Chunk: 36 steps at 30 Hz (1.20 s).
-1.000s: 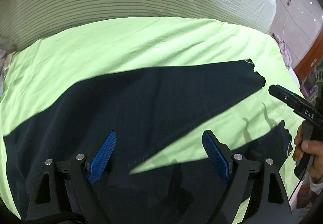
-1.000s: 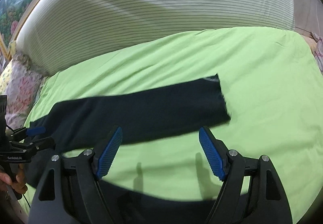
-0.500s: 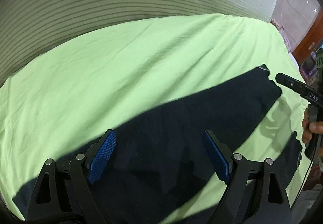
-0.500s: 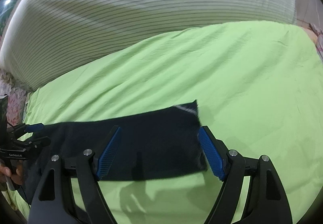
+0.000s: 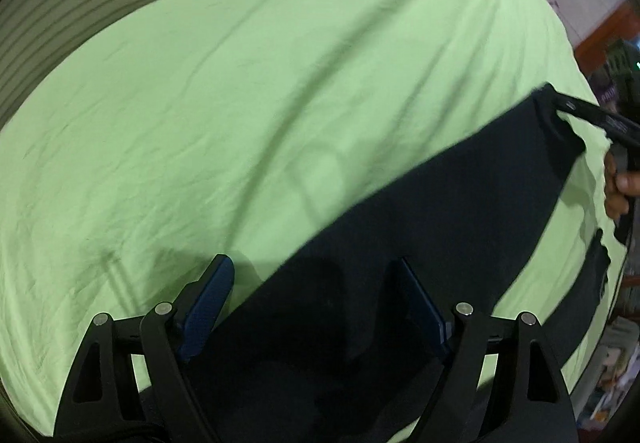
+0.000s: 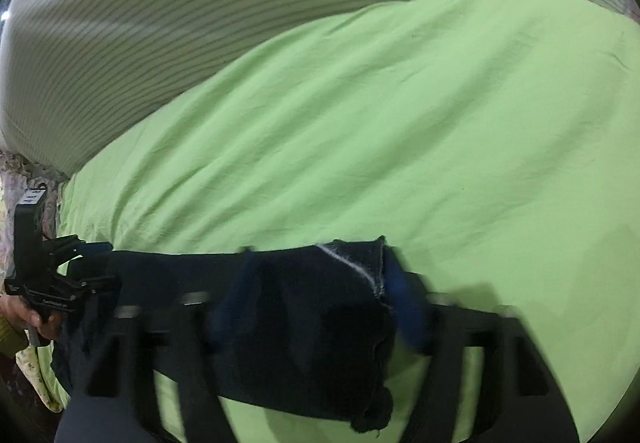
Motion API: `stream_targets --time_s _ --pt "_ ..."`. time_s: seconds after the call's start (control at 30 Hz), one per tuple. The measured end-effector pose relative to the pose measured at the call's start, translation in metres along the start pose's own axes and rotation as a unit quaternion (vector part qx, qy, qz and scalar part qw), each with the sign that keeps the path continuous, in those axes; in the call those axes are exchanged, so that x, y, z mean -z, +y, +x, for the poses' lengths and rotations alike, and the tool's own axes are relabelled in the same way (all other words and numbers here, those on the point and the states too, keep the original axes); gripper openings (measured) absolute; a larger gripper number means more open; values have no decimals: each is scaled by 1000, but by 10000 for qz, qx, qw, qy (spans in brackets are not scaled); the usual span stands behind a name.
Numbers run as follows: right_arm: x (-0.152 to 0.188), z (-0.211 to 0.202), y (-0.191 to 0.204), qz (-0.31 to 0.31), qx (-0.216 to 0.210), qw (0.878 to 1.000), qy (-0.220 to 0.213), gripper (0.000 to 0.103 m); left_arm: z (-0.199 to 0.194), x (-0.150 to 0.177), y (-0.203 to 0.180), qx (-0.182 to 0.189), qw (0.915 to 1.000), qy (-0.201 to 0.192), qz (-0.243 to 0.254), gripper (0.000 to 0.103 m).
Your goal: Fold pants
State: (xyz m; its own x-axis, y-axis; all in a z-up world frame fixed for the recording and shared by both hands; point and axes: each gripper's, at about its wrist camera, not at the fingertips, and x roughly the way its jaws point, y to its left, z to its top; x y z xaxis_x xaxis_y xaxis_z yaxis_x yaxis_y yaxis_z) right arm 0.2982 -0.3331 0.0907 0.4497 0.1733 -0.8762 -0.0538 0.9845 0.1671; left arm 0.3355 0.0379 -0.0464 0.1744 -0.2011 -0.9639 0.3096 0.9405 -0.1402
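the pants (image 5: 420, 243) lie dark on the green sheet (image 5: 240, 103), near its front edge. both grippers are closing over one leg: the right gripper (image 6: 316, 307) at the hem, the left gripper (image 5: 316, 307) wider, at the edge. pinch both layers before lifting. a second ago both stood wide, higher above the sheet.

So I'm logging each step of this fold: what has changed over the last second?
Both grippers came down over the dark pants. The right gripper now straddles the leg hem and its jaws are closing around it; the left gripper reached the pants' edge, jaws narrowing, cloth between them but not pinched. The pants stay flat on the green sheet; the striped bedding is unchanged.
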Motion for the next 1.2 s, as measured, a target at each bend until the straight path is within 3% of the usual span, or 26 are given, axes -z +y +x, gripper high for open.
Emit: stream_targets --time_s 0.07,0.13,0.23,0.4,0.67,0.9,1.2 --pt "-1 0 -5 37 33 10000 22 16 -1 2 -4 72 9999 30 100 56" --pt "-1 -3 -8 62 -128 9999 18 13 -3 3 -9 181 9997 48 124 33" --pt "0 -13 -6 -112 -215 9997 -71 11 -10 6 -8 347 9994 48 63 18" --pt "3 -36 -9 -284 -481 9982 -227 10 -33 22 -17 631 9978 -168 -82 13" --pt "43 -76 -27 -624 -1016 9922 -354 10 -63 70 -55 1007 9939 -426 -161 9" --pt "95 -94 -24 -972 -807 9919 -138 10 -76 124 -74 1267 9895 -600 -358 8" --pt "141 -126 -16 -1176 -481 9914 -298 9 -97 180 -94 1445 9853 -822 -389 7"
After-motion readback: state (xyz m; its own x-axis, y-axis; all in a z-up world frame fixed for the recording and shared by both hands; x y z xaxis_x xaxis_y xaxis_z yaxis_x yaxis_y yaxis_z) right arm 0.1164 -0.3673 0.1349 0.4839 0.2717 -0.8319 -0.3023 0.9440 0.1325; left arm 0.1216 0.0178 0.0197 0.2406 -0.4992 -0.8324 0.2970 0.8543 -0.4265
